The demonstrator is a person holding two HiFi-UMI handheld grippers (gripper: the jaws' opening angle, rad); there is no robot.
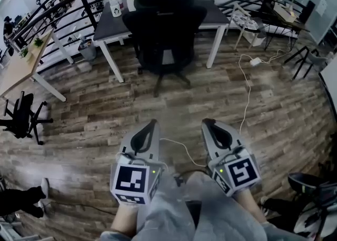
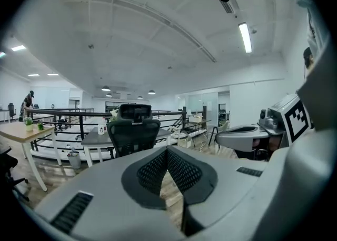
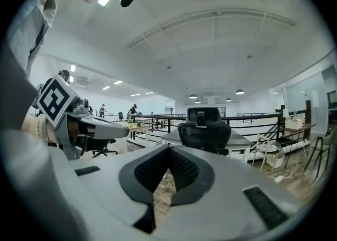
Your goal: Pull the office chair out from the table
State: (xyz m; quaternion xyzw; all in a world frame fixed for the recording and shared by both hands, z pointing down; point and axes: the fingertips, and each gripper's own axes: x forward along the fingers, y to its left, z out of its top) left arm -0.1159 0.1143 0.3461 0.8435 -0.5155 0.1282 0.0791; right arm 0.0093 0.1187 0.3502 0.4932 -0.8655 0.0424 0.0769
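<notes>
A black mesh office chair [image 1: 164,30] stands pushed in at a dark-topped table with white legs [image 1: 106,26], far ahead across the wooden floor. The chair also shows in the left gripper view [image 2: 133,129] and in the right gripper view [image 3: 204,133]. My left gripper [image 1: 154,122] and right gripper [image 1: 206,122] are held side by side low in the head view, well short of the chair. Both point at it, shut, with nothing between their jaws. The left gripper's tips [image 2: 167,149] and the right gripper's tips [image 3: 169,148] meet.
A white cable [image 1: 245,93] runs over the floor right of the chair to a power strip [image 1: 255,61]. A wooden desk [image 1: 19,69] and another black chair [image 1: 21,116] stand at the left. A black railing [image 1: 58,4] runs behind the table. Bottles [image 1: 115,6] stand on the table.
</notes>
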